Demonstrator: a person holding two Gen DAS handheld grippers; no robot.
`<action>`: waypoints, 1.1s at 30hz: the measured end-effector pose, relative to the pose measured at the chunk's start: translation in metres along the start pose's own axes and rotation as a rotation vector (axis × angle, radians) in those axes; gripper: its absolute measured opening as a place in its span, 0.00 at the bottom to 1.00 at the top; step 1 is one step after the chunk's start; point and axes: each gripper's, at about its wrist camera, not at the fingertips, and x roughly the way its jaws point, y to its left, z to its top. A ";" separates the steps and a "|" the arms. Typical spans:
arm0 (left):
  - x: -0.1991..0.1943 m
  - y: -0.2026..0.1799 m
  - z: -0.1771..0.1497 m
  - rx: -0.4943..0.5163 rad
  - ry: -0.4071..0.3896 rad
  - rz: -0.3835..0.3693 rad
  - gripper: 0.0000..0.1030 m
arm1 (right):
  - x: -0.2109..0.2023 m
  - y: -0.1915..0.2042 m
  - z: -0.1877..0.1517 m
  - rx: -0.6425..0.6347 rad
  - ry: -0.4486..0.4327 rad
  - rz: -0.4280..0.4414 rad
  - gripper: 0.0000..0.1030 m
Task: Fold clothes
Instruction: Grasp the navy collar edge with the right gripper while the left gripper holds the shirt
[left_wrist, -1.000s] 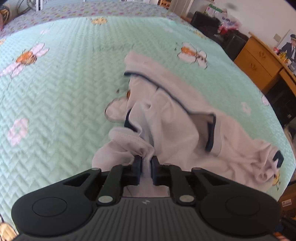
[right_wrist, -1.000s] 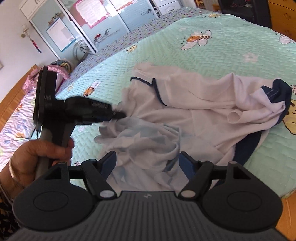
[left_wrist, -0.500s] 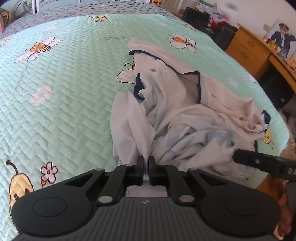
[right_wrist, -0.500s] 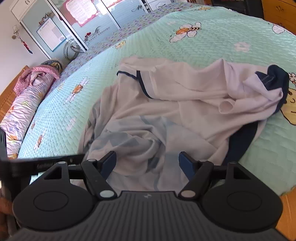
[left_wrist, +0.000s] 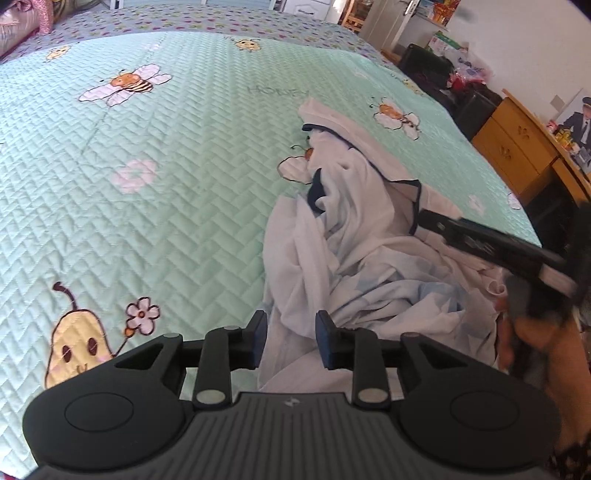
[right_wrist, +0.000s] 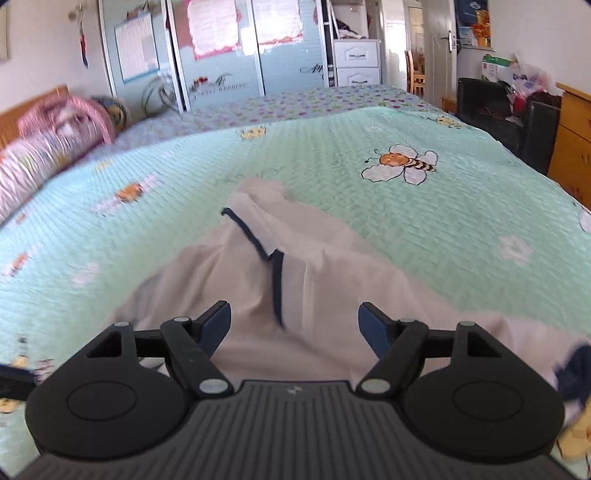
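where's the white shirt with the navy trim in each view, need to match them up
Left wrist view: the white shirt lies crumpled right of centre, running down between the open left gripper fingers.
Right wrist view: the white shirt fills the lower centre, ahead of the open right gripper.
Shared landmark: the navy-edged neck placket; also the bee print on the bedspread beyond it.

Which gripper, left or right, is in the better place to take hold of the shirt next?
Probably the left. The left gripper is open with a ridge of the crumpled shirt already between its jaws. The right gripper is also open, but it only hovers over flat cloth.
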 end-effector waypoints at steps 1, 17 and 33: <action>0.000 0.002 0.000 -0.005 0.003 0.003 0.35 | 0.010 0.000 0.003 -0.010 0.008 -0.008 0.75; 0.006 -0.013 0.000 0.024 0.010 -0.009 0.38 | -0.096 -0.109 -0.039 0.423 -0.215 -0.016 0.08; 0.030 -0.116 0.044 0.369 -0.076 -0.079 0.48 | -0.091 -0.153 -0.101 0.595 0.018 -0.135 0.14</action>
